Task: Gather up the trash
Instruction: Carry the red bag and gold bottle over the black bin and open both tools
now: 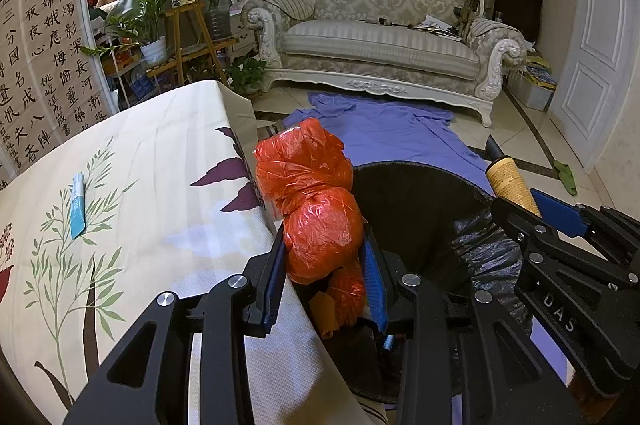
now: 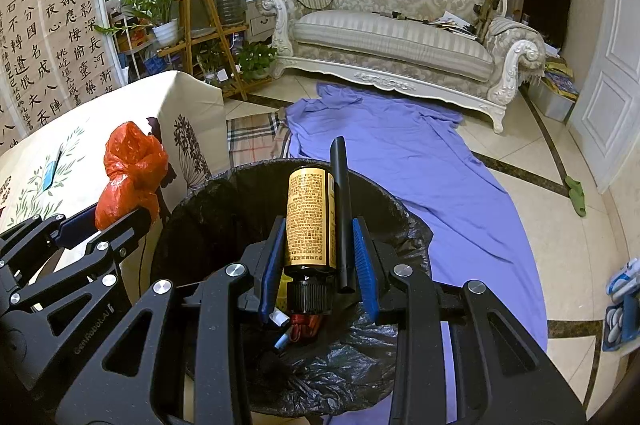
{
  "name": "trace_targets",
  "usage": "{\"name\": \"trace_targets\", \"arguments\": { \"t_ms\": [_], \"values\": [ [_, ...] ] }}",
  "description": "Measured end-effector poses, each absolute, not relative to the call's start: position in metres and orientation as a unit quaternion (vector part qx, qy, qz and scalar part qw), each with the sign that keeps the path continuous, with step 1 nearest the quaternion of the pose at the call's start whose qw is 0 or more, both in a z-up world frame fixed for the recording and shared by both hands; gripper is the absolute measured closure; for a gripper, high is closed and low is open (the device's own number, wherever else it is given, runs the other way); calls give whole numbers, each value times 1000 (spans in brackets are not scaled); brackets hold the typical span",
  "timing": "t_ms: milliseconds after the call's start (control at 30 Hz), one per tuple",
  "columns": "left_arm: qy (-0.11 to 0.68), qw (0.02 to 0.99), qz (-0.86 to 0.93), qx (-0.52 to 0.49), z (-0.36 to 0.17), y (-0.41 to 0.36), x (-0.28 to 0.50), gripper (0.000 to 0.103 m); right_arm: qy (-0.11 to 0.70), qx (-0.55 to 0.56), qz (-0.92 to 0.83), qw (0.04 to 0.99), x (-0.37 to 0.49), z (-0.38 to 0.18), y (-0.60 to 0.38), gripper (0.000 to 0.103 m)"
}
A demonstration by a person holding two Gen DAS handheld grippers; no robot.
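So I have my left fingers point(image 1: 326, 257) clamped on the orange plastic bag point(image 1: 312, 201) and my right fingers point(image 2: 318, 261) pinching the yellow-labelled bottle point(image 2: 310, 221) with a black stick point(image 2: 342, 209), both poised above the black-lined bin point(image 2: 224, 197) just beyond them for dropping.

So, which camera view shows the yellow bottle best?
The right wrist view: the yellow bottle fills the centre, held in the right gripper beside a black stick, label and cap visible. The left wrist view shows only its upper part at the edge.
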State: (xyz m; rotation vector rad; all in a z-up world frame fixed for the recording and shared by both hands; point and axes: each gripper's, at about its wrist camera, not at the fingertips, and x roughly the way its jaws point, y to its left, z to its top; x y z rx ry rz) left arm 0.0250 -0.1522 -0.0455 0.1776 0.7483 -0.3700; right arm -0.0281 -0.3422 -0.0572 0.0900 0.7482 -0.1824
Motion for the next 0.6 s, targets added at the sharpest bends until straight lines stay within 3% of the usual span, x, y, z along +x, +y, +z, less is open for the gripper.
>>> {"name": "trace_targets", "arguments": {
  "t_ms": [600],
  "values": [
    [363, 910, -180, 86, -45, -154, 25, 67, 363, 45, -89, 926, -26, -55, -341, 71]
  ]
}}
